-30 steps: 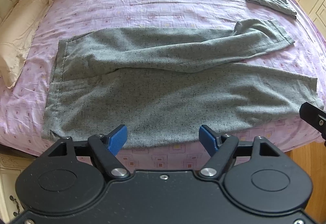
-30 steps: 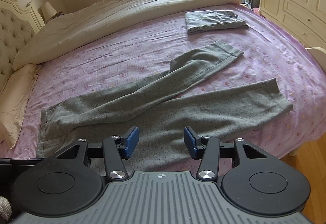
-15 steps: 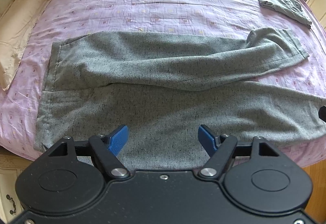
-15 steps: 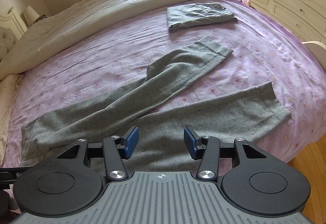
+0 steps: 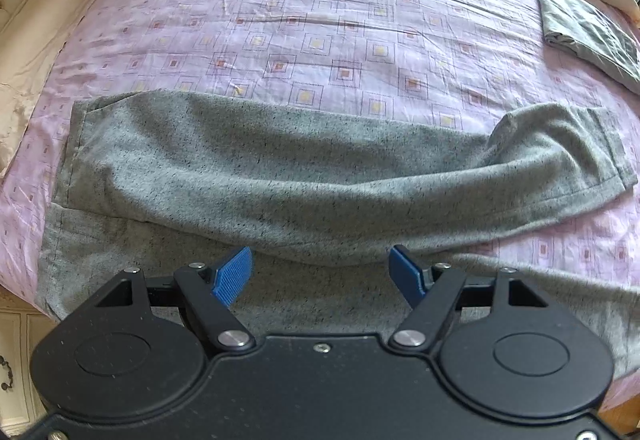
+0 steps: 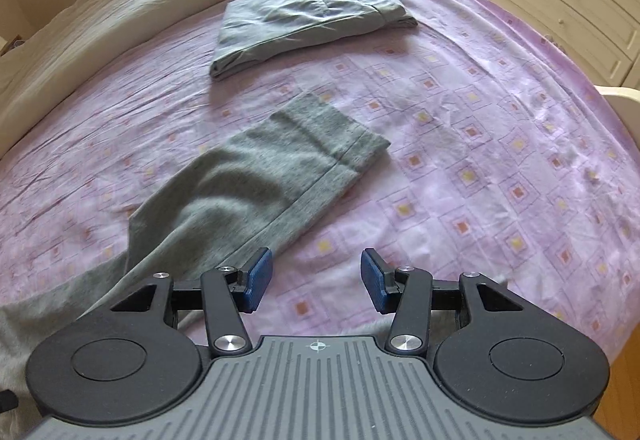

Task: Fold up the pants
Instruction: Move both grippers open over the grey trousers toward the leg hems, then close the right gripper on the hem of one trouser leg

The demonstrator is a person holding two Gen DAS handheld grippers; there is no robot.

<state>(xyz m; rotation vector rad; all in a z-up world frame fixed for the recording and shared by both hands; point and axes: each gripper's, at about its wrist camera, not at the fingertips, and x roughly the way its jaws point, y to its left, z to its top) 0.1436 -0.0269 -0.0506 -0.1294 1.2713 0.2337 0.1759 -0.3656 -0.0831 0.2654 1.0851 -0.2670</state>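
Item: grey pants [image 5: 280, 175], spread along the bed's [image 5: 320, 19] near edge. Soft, limp, light knit; pinch hem and waistband corners. Your left gripper [image 5: 322, 272] and right gripper [image 6: 316, 280]: jaws apart, empty.

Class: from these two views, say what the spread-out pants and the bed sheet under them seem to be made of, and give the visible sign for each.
Pants: probably soft matte knit, perhaps wool-blend; grey with dark flecks, draping in rounded folds.
Bed sheet: likely thin woven cotton; pink printed squares, fine sharp creases, slight sheen.
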